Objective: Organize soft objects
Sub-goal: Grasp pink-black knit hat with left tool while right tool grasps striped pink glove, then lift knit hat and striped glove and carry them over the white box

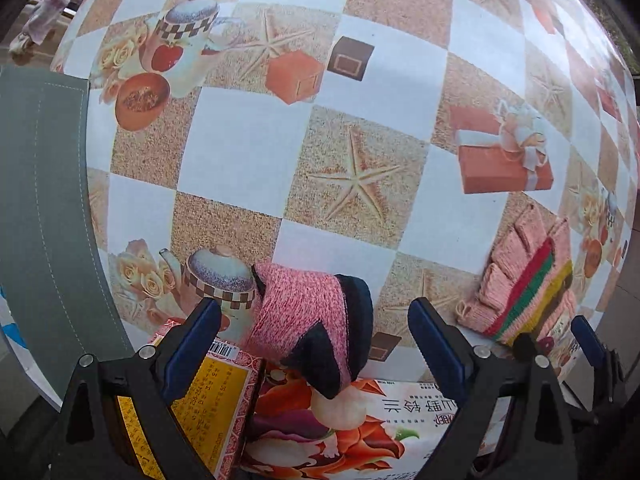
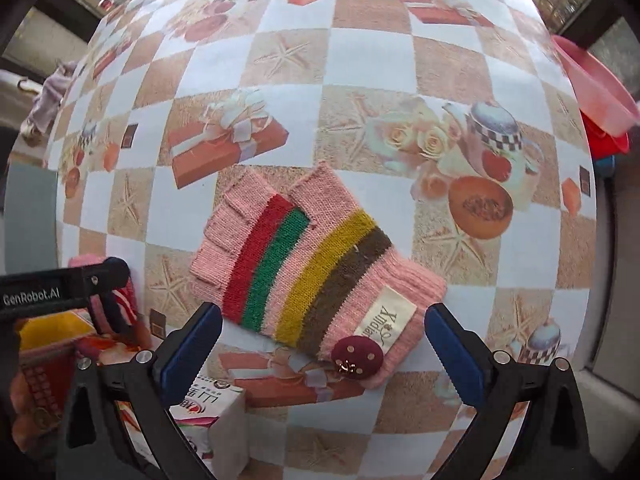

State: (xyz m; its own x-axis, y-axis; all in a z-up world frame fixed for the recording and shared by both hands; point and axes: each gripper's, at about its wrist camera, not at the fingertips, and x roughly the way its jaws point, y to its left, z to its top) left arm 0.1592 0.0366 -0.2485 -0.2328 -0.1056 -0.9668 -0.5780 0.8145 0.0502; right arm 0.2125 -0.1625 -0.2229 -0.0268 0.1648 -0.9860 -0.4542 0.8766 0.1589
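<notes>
Right wrist view alone shows the striped pink glove (image 2: 316, 276) flat on the desk (image 2: 304, 76) at 12 o'clock between the open right hand-held gripper (image 2: 323, 344) – the left hand-held gripper (image 1: 314, 344), also open, flanks a pink-and-navy knit piece (image 1: 312, 320).

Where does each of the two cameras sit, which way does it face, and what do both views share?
Left wrist: sits on the left gripper, facing down along its open fingers at a pink-and-black knit item lying on printed packets; only the gripper's fingers show.
Right wrist: sits on the right gripper, facing down at the striped pink glove on the checked tablecloth; its open fingers show.
Shared: the striped glove, the tablecloth, and each view catches the other gripper.
</notes>
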